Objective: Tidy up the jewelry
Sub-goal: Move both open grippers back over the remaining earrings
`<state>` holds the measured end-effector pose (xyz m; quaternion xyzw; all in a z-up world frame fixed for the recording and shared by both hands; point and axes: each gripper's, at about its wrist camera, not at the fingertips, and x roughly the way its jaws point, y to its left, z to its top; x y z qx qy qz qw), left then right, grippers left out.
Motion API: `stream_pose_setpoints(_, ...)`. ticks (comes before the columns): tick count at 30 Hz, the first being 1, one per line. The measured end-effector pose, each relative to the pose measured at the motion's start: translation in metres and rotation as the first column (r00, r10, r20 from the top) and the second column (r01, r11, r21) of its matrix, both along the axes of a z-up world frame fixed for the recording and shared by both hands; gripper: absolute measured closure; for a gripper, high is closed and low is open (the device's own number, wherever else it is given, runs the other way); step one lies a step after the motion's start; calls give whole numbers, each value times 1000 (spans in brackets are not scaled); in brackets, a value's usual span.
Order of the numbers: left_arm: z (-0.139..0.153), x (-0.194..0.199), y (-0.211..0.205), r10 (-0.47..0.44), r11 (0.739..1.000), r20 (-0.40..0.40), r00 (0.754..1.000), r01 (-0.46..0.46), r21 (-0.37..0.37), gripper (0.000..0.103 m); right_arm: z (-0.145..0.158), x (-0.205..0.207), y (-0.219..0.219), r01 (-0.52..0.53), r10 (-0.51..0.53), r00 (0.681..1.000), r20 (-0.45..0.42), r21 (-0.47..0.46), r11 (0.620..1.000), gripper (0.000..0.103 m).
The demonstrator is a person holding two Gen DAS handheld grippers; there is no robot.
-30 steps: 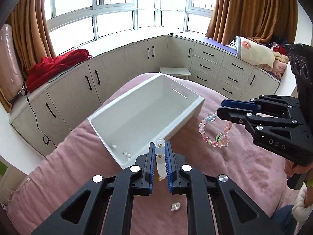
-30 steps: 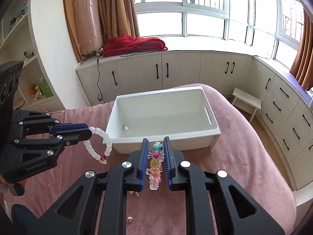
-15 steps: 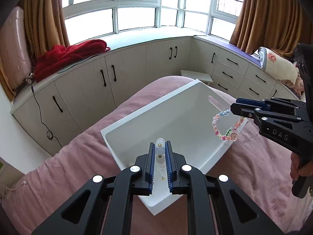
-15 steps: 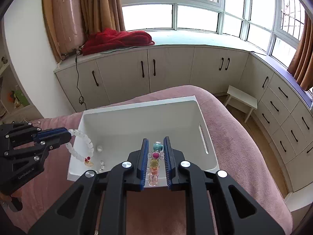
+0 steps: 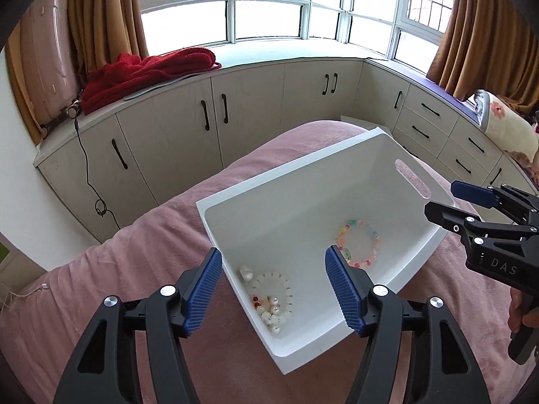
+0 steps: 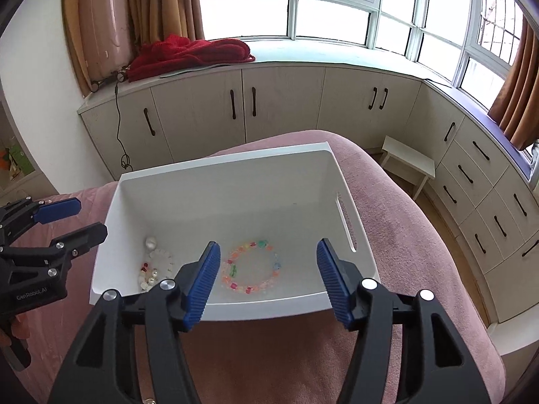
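A white plastic bin (image 5: 303,175) (image 6: 222,171) sits on the pink bedcover. On its floor lie a white bead bracelet (image 5: 273,299) (image 6: 158,264) with small pearls and red beads, and a colourful bead bracelet (image 5: 358,244) (image 6: 251,267). My left gripper (image 5: 273,288) is open and empty above the bin's near left corner; it shows in the right wrist view (image 6: 72,220) at the bin's left side. My right gripper (image 6: 267,277) is open and empty above the bin's near wall; it shows in the left wrist view (image 5: 453,200) at the bin's right rim.
The pink bedcover (image 6: 397,222) surrounds the bin. Beige cabinets (image 6: 279,101) run under the windows, with a red blanket (image 6: 192,54) and a pink suitcase (image 6: 102,23) on the sill. A small white stool (image 6: 407,161) stands on the floor at right.
Both grippers opened and let go of their bracelets, which now lie on the bin floor. Both grippers have moved closer over the bin.
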<state>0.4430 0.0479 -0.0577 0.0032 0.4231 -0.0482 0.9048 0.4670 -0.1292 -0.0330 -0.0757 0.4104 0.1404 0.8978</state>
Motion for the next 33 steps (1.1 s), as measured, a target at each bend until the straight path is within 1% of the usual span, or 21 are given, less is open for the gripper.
stream_pose_setpoints(4,19,-22,-2,-18,1000,52,999,17,14,35,17,-21,5,-39,39,998,48,-10,999,43)
stream_pose_setpoints(6,29,-36,-4,-43,998,78,996,40,38,35,27,-35,7,-57,59,995,75,-23,998,41)
stream_pose_setpoints(9,43,-58,-10,-77,995,103,992,69,74,32,42,-58,6,-76,77,991,109,-9,997,37)
stream_pose_setpoints(10,48,-67,-10,-81,994,114,990,72,81,31,46,-65,7,-84,84,989,120,-5,996,33)
stream_pose_setpoints(13,58,-94,-10,-91,994,142,986,81,74,29,55,-93,6,-112,114,981,154,-20,993,32)
stream_pose_setpoints(16,60,-122,-12,-99,994,138,986,93,49,24,59,-120,4,-129,130,977,168,-18,992,31)
stream_pose_setpoints(18,56,-140,-14,-102,994,131,986,96,47,23,59,-138,1,-144,143,976,167,-3,990,28)
stream_pose_setpoints(19,53,-150,-15,-106,993,129,986,99,57,23,57,-147,0,-147,144,976,166,3,989,26)
stream_pose_setpoints(21,45,-169,-19,-117,991,116,986,109,71,23,51,-165,-1,-162,160,974,161,-2,987,25)
stream_pose_setpoints(25,26,-201,-24,-118,993,75,990,116,26,23,34,-191,0,-177,178,975,136,-20,984,25)
stream_pose_setpoints(28,13,-219,-25,-99,995,50,994,99,7,21,20,-207,-3,-167,165,981,103,10,986,25)
stream_pose_setpoints(29,9,-225,-24,-90,996,38,995,91,-6,19,13,-211,-5,-164,161,983,86,22,986,25)
stream_pose_setpoints(31,-1,-235,-22,-65,996,46,997,67,-56,16,0,-220,-8,-152,150,987,59,26,988,25)
stream_pose_setpoints(33,-13,-243,-21,-50,995,5,999,50,-82,14,-14,-225,-8,-148,147,989,33,22,989,25)
